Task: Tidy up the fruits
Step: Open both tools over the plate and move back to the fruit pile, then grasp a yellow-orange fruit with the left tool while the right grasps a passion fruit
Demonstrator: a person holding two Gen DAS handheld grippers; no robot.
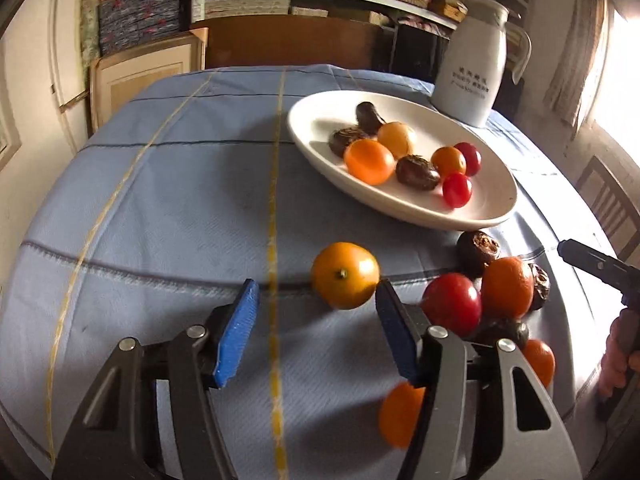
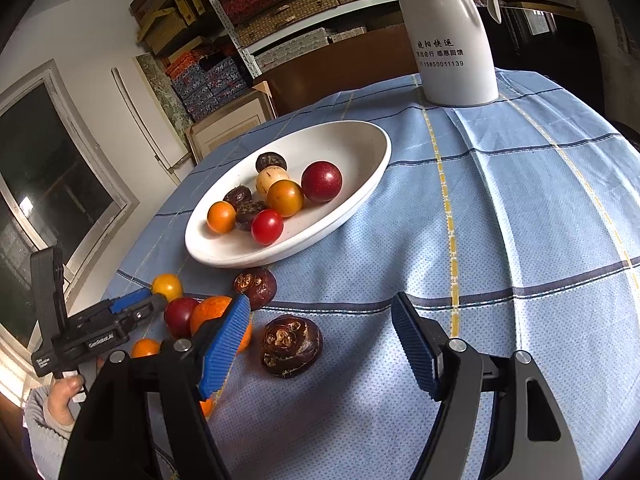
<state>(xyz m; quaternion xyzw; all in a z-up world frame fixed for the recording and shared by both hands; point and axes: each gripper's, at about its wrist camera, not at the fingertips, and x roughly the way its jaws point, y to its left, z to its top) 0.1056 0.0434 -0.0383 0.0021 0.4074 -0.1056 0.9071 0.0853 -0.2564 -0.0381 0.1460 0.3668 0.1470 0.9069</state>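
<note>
A white oval plate (image 1: 492,204) (image 2: 360,140) holds several small fruits: orange kumquats, red cherry tomatoes and dark water chestnuts. Loose fruit lies on the blue cloth in front of it. My left gripper (image 1: 316,300) is open, low over the cloth, with an orange kumquat (image 1: 345,275) just ahead of its right pad. A red tomato (image 1: 452,304), another kumquat (image 1: 507,287) and chestnuts (image 1: 478,251) sit to its right. My right gripper (image 2: 320,316) is open above a large dark chestnut (image 2: 291,346). The left gripper (image 2: 132,304) also shows in the right wrist view.
A white thermos jug (image 1: 472,68) (image 2: 452,36) stands at the table's far side behind the plate. The table has a blue checked cloth (image 1: 180,200) (image 2: 520,200). Shelves with boxes stand beyond. A chair (image 1: 608,200) is at the right.
</note>
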